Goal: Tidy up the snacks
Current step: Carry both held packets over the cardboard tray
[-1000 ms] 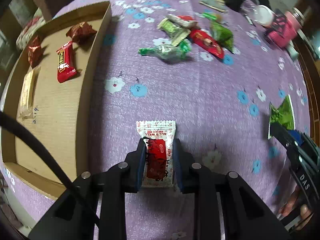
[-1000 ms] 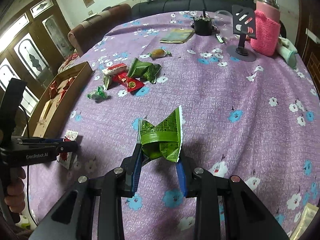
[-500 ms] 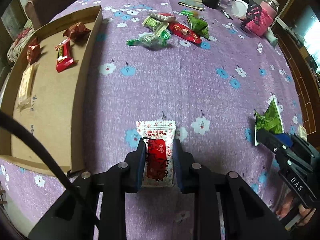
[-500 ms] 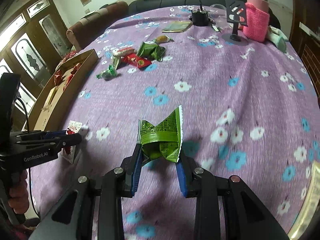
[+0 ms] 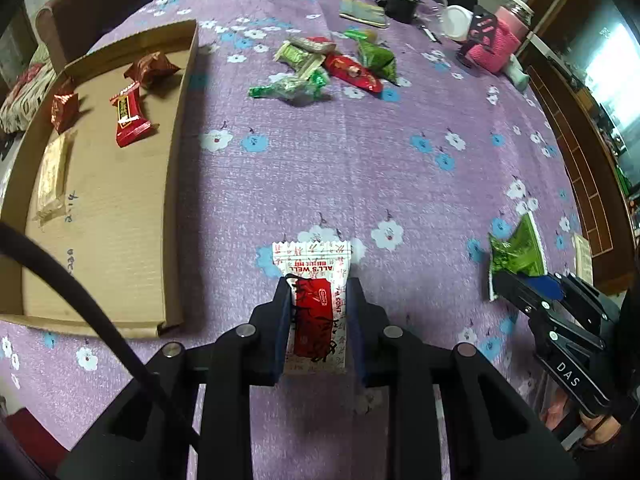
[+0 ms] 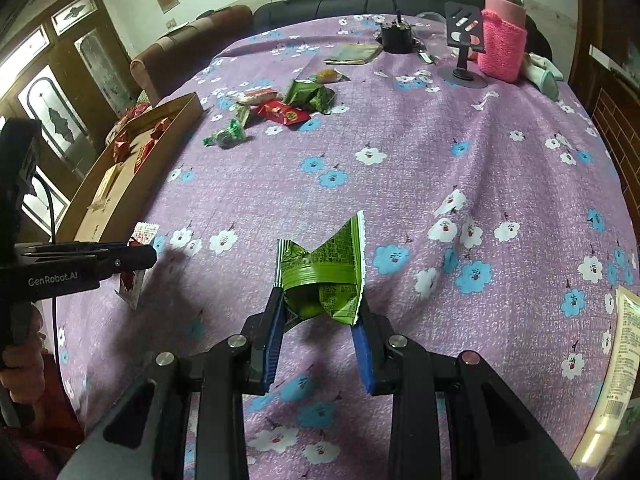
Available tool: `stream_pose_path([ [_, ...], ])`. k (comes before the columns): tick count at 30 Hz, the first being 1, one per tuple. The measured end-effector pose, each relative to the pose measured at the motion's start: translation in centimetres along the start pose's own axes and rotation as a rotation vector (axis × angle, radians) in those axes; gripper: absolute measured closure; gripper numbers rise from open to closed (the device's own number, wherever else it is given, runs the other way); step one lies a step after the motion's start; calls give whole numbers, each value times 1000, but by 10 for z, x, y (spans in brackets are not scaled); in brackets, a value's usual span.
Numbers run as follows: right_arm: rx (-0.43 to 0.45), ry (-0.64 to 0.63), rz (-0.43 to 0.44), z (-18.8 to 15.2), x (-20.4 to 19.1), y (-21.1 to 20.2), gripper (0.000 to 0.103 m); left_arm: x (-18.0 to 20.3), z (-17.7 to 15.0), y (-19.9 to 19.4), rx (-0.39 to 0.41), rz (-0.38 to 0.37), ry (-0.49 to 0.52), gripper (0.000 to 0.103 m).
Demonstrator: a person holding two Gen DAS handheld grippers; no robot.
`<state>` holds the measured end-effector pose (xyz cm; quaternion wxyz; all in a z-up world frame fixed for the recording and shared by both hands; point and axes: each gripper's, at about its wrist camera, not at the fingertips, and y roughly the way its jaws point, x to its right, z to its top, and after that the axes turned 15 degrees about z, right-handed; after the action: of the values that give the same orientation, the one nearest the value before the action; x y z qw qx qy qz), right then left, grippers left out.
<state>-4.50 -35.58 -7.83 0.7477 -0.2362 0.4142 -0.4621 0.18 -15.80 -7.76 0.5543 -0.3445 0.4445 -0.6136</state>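
My left gripper is shut on a white and red snack packet and holds it above the purple flowered tablecloth, right of the cardboard box. The left gripper also shows in the right wrist view with its packet. My right gripper is shut on a crumpled green snack packet. It shows at the right in the left wrist view, with the green packet.
The box holds several red snacks and a pale bar. A pile of green and red snacks lies at the table's far middle. A pink-sleeved bottle, a phone stand and a black cup stand at the back. A yellow pack lies at the right edge.
Both grippers have pulled back toward the table's near side, each still holding its packet. The snack pile and box now look farther away.
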Motion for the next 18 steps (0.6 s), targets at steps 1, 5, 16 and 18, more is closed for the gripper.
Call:
stream_pose_path([
  [1,-1,-1,3,0,-2,0,72,1,-2,-2,4,-3,7,75],
  [5,-10,-18,13,-1,-13,-1,72,1,-7,-8,17,-9,26,75],
  [16,-27,-107,45,11,-58,7,72,-12,-19,-30,62,-32,54,75],
  [18,-30,-133,58,17,-71,12,72,-21,-19,-34,65,-34,43,75],
])
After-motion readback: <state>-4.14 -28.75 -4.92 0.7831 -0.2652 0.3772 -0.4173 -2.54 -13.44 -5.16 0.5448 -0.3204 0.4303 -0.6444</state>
